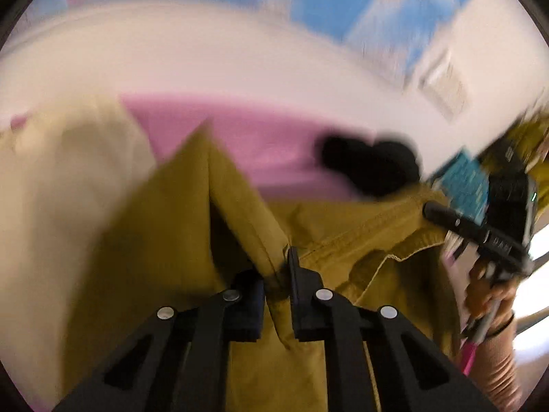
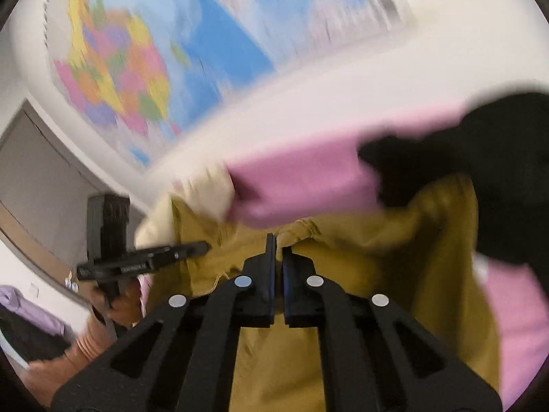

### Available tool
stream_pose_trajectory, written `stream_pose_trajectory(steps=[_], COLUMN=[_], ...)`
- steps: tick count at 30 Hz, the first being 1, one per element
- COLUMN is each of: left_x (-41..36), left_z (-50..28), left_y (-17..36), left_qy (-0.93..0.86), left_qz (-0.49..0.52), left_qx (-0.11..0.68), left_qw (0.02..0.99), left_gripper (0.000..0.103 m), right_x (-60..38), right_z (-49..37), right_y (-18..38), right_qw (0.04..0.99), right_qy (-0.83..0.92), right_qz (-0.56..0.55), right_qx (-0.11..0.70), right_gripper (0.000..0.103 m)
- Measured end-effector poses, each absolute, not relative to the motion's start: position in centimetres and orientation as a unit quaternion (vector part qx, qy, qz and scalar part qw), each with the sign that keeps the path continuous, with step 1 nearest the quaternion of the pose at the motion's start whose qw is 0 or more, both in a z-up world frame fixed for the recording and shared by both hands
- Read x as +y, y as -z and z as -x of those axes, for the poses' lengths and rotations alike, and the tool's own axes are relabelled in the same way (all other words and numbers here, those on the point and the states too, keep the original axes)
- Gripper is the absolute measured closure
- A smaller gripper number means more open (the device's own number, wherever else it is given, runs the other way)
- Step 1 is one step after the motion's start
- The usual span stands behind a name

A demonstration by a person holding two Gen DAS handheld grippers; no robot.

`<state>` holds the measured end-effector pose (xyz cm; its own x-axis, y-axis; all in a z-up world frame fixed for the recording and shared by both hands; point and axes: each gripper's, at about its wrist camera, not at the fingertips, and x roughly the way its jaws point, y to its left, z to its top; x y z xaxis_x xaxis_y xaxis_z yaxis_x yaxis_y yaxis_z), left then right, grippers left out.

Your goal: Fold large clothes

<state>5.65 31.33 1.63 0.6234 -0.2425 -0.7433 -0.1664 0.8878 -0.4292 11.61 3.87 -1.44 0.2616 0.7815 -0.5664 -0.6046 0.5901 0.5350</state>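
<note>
Claws (image 1: 278, 274) (image 2: 278, 267) clamping mustard garment (image 1: 336, 237) (image 2: 360, 247); right-view map (image 2: 137, 68)

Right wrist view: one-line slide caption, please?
Right tool pinching the mustard garment, with pink cloth beyond.

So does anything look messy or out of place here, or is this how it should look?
Nothing looks damaged or spilled. The mustard garment hangs bunched between the left gripper and right gripper, both pinching its edge. Behind it lie a pink garment, a cream one and a black one, overlapping loosely. Both views are blurred.
</note>
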Motion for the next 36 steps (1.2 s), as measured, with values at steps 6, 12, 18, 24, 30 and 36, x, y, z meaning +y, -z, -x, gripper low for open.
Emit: stream_pose_trajectory(steps=[6, 12, 18, 24, 30, 36], left_x=[33.8, 35.4, 35.8, 35.0, 28.9, 27.3], left_z=[-8.0, -12.3, -9.8, -4.4, -3.5, -6.3], left_y=[-6.8, -0.8, 0.0, -2.9, -0.8, 2.1], left_qy=[-0.01, -0.082, -0.068, 0.018, 0.093, 0.065], left_qz=[0.231, 0.214, 0.235, 0.237, 0.16, 0.149], left_qx=[0.382, 0.469, 0.46, 0.421, 0.458, 0.488], left_qw=[0.895, 0.853, 0.853, 0.876, 0.869, 0.857], left_gripper=[0.094, 0.075, 0.036, 0.026, 0.026, 0.035], right_x=[7.2, 9.9, 8.8, 5.7, 1.3, -5.5], right_z=[-15.7, -20.5, -18.7, -14.0, -7.8, 1.9], right_y=[-2.2, 4.5, 4.8, 0.3, -0.5, 1.4], right_qw=[0.809, 0.801, 0.807, 0.822, 0.833, 0.83], right_qy=[-0.432, -0.359, -0.358, -0.383, -0.358, -0.331], right_qz=[-0.131, -0.115, -0.087, -0.015, 0.055, 0.126], right_qx=[0.376, 0.465, 0.462, 0.421, 0.419, 0.431], right_gripper=[0.1, 0.1, 0.046, 0.037, 0.031, 0.022])
